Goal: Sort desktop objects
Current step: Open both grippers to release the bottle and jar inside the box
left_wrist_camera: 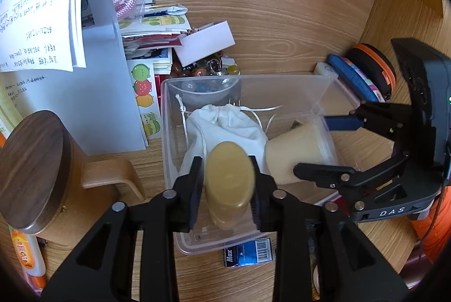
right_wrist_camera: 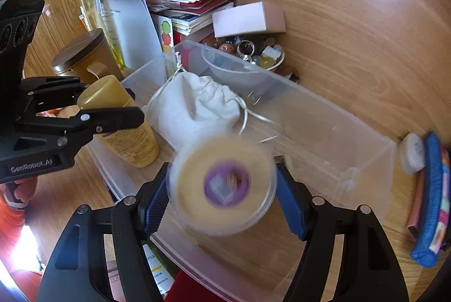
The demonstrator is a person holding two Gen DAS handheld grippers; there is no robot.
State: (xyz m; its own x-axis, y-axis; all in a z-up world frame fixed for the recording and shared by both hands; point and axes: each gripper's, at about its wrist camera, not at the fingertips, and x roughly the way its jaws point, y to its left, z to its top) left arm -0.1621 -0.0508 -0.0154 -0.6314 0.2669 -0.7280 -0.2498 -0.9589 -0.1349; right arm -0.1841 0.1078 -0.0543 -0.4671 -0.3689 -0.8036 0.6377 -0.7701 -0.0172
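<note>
My left gripper (left_wrist_camera: 227,183) is shut on a yellow bottle (left_wrist_camera: 229,183) with a mustard cap, held over the near end of a clear plastic bin (left_wrist_camera: 169,132); the bottle also shows in the right wrist view (right_wrist_camera: 124,121). My right gripper (right_wrist_camera: 221,189) is shut on a round cream jar (right_wrist_camera: 222,185) with a purple label, over the bin (right_wrist_camera: 366,183); the jar also shows in the left wrist view (left_wrist_camera: 296,155). A white drawstring pouch (left_wrist_camera: 225,124) lies inside the bin, also seen in the right wrist view (right_wrist_camera: 194,107).
A wooden-lidded mug (left_wrist_camera: 36,175) stands left of the bin. Papers (left_wrist_camera: 42,20), sticker sheets (left_wrist_camera: 146,93) and a bowl of trinkets (right_wrist_camera: 248,51) crowd the back. A blue pouch (right_wrist_camera: 431,203) and white round case (right_wrist_camera: 413,152) lie to the right. A battery pack (left_wrist_camera: 249,252) lies in front.
</note>
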